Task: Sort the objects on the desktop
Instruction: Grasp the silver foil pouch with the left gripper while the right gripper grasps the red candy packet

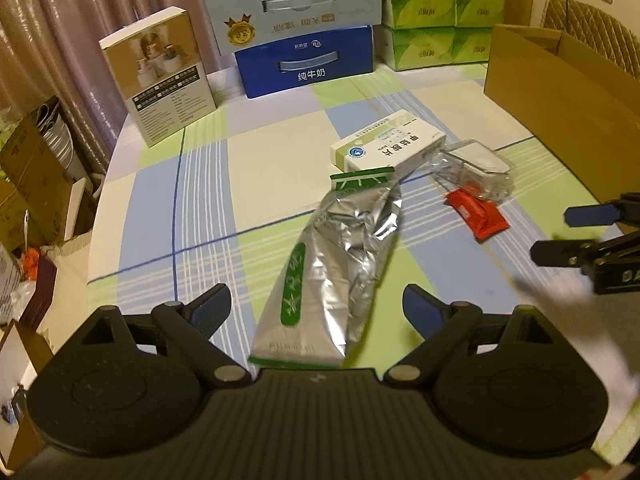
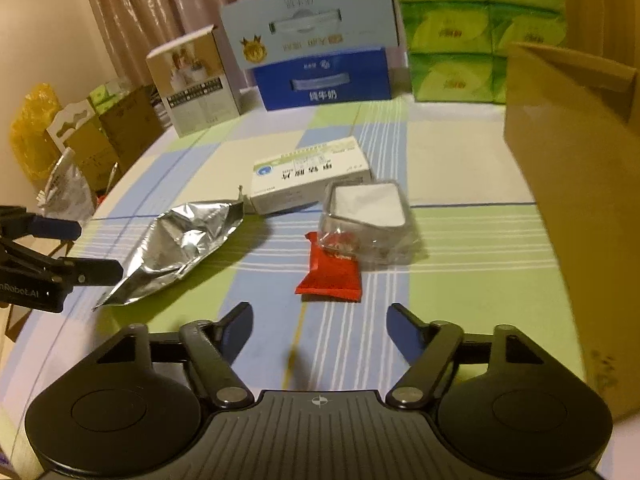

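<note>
Crinkled silver foil pouch with green label lies on checked tablecloth, near end between spread jaws of left gripper, untouched. Advice: descend straight, pinch across flat sealed end. Right gripper spread, empty, short of red sachet.

We note red packet partly hidden behind clear container; cardboard box cut by right edge; medicine box print unreadable.

We see a silver foil pouch with green trim, a red packet, and a table checked blue, green and cream.
</note>
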`<state>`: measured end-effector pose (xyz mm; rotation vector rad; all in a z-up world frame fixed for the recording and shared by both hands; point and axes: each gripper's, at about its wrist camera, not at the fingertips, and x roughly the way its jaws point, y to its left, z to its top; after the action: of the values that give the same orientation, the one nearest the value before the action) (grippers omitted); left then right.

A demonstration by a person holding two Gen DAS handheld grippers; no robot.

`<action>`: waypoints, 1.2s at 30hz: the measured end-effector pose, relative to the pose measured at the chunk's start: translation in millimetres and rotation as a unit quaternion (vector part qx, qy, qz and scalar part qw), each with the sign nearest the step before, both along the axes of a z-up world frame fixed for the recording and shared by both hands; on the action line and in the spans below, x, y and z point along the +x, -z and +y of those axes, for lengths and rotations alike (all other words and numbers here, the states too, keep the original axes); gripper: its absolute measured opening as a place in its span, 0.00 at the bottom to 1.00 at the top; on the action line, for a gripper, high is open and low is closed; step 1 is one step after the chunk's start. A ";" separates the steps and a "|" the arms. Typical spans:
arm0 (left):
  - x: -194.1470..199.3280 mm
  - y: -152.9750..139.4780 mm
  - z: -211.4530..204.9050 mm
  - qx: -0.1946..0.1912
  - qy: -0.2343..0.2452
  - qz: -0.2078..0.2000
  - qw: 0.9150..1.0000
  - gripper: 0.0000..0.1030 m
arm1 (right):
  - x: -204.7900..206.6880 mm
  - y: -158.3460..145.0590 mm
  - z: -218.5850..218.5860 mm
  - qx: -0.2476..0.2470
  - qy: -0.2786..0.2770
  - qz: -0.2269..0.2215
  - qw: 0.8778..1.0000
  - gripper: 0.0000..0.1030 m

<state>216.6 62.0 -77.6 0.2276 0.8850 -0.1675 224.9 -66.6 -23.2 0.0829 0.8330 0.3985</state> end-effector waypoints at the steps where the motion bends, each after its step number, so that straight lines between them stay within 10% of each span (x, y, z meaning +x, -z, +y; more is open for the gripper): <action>1: 4.4 2.6 0.0 0.001 0.003 0.002 1.000 0.88 | 3.6 3.3 2.9 0.000 -0.001 0.001 1.000 0.66; 25: 70.7 53.8 -19.9 0.050 0.097 0.062 0.992 0.86 | 42.1 31.7 41.7 -0.057 -0.005 -0.039 0.998 0.57; 36: 68.9 53.8 -29.1 0.055 0.079 0.078 0.992 0.60 | 32.0 26.2 35.8 -0.063 -0.019 -0.021 0.998 0.35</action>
<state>285.5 32.9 -131.4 0.3920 1.0340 -0.2875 256.9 -30.9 -49.4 -0.0581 0.8163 0.3824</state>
